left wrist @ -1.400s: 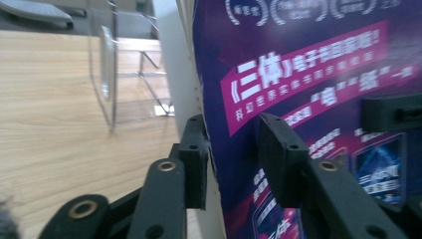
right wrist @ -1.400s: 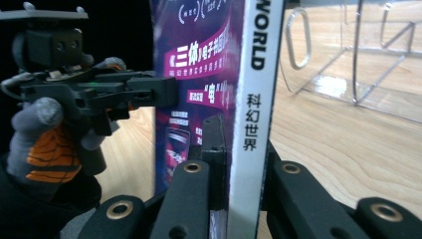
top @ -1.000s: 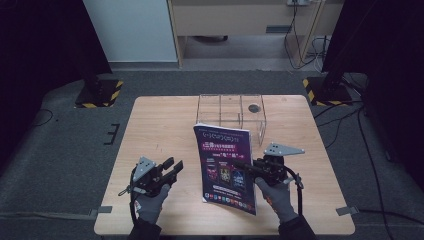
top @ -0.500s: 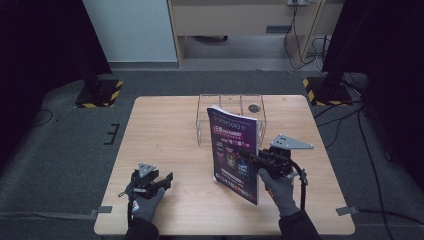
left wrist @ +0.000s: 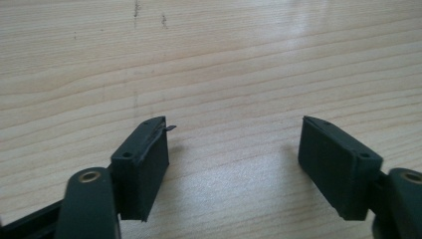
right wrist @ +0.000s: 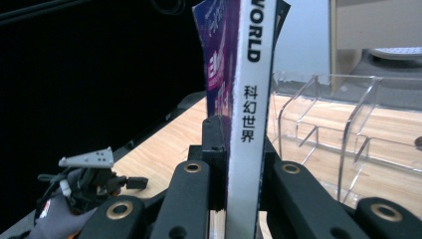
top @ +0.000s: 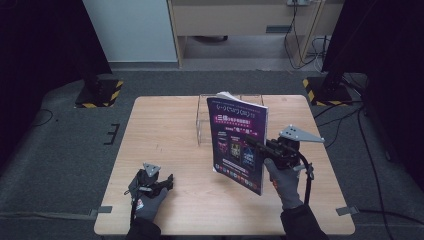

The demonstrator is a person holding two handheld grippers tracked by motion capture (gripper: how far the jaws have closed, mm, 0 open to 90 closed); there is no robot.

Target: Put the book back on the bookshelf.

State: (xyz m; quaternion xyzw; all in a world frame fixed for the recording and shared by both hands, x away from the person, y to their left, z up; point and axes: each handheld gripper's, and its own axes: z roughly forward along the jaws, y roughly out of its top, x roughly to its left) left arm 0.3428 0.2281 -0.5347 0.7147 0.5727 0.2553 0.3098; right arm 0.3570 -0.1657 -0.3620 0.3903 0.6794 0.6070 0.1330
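The purple, white-spined paperback magazine [top: 239,141] stands upright, clear of the pale wooden table [top: 165,135], clamped by its spine in my right gripper [top: 260,148], just near of the clear acrylic rack [right wrist: 343,134]. My left gripper [left wrist: 234,164], low at the near left, has just been opening its jaws, nothing between them.

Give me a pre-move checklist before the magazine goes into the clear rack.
1. Grip: right gripper has its fingers clamped on the magazine at its spine edge. Ok.
2. Magazine attitude: held upright, lifted off the table. Ok.
3. Rack: clear rack stands just behind the magazine; the slots visible in the right gripper view look free. Ok.
4. Alignment of spine with a slot: cannot tell.
5. Left gripper: its fingers have just been opening, nothing between them, low over bare wood, away from the rack. Ok.
6. Small dark object on the table past the rack: in the way or not, cannot tell.
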